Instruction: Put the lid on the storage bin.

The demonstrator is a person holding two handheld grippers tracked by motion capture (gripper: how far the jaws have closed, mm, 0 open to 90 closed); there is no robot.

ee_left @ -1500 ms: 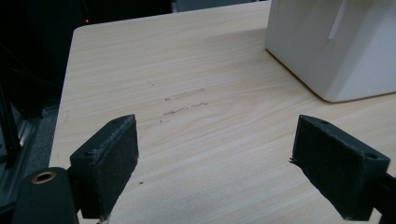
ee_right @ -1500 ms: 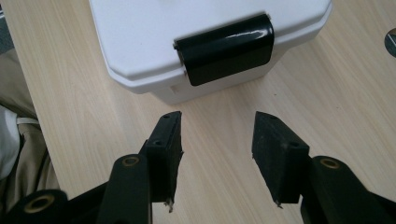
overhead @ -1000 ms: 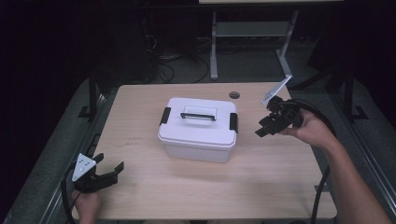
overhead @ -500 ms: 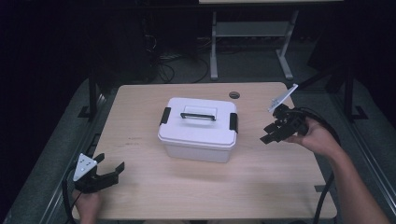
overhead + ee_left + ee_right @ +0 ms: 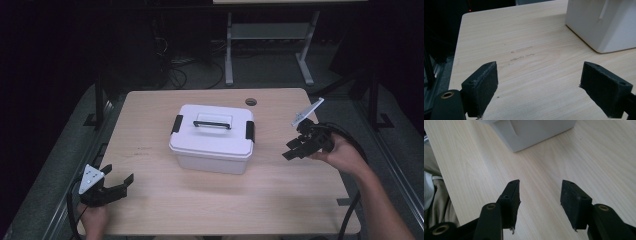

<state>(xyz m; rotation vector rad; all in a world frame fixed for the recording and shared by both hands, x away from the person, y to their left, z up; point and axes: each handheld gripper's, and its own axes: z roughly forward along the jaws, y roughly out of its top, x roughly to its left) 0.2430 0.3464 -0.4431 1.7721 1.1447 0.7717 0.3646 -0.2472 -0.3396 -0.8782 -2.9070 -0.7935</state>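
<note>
A white lidded box (image 5: pixel 212 140) with a black handle and black side latches stands in the middle of the wooden table (image 5: pixel 300 200). My right gripper (image 5: pixel 290 150) hovers to the right of the box, apart from it, jaws pointing toward the box's lower right side. In the right gripper view it (image 5: pixel 540 195) is open over bare wood, with a corner of the box (image 5: pixel 536 130) ahead. My left gripper (image 5: pixel 120 175) rests at the table's near left corner. In the left gripper view it (image 5: pixel 539 82) is wide open, with the box (image 5: pixel 604 22) far ahead on the right.
A small round cable hole (image 5: pixel 251 101) sits in the table's far edge behind the box. Beyond the table stand the legs of another desk (image 5: pixel 230 50) and cables on the floor. The person's trousers (image 5: pixel 434 195) show past the table edge in the right gripper view.
My right gripper has sunk and drawn back a little from the box's right latch toward the near right. The left gripper and the box have stayed still.
</note>
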